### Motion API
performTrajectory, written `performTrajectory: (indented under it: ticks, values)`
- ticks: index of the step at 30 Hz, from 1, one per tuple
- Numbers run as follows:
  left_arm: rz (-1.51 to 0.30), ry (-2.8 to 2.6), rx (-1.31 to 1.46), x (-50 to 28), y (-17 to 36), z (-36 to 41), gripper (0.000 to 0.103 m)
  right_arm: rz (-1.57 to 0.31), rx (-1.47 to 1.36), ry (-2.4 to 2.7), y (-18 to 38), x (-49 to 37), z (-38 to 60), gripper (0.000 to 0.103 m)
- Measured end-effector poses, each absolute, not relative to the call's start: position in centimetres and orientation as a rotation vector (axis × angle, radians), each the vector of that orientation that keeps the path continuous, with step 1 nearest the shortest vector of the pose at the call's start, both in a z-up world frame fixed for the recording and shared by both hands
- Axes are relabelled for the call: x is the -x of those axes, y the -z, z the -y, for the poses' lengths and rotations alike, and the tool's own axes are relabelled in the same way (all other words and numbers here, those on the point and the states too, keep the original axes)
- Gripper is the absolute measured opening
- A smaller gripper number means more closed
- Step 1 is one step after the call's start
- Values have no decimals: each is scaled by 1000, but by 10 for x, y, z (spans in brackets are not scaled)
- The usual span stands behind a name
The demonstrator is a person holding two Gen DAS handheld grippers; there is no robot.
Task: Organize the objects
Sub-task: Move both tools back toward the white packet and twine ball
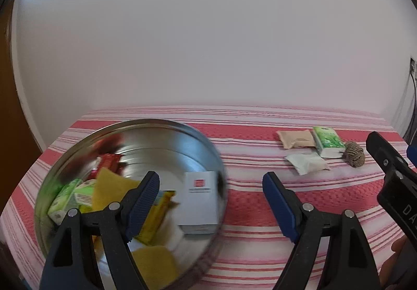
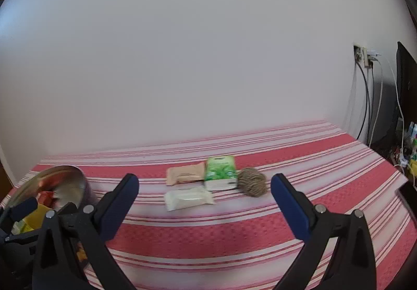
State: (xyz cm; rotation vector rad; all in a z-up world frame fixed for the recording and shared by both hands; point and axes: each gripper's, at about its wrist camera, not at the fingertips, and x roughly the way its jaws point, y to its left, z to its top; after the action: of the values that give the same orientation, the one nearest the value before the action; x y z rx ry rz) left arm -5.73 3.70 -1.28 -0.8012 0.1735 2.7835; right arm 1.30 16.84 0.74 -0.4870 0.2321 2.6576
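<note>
Left tool: hanging spread and empty beside the metal bowl, which is collecting sorted items.
Right tool: gaping wide, facing the twine ball and packets ahead, apparently choosing one.

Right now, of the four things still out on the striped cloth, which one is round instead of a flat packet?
The twine ball, at the right end of the group beside the green tissue pack. The beige packet and white packet lie flat.

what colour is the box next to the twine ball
Green on top with a white lower edge: the box beside the twine ball, clearest in the right wrist view.
</note>
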Motion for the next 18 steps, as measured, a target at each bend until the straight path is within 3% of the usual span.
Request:
performTrajectory:
  ticks: [18]
  values:
    - [-247,-2663,816,56,25,-106,83,-224,526,-2563,3,-22,-235,103]
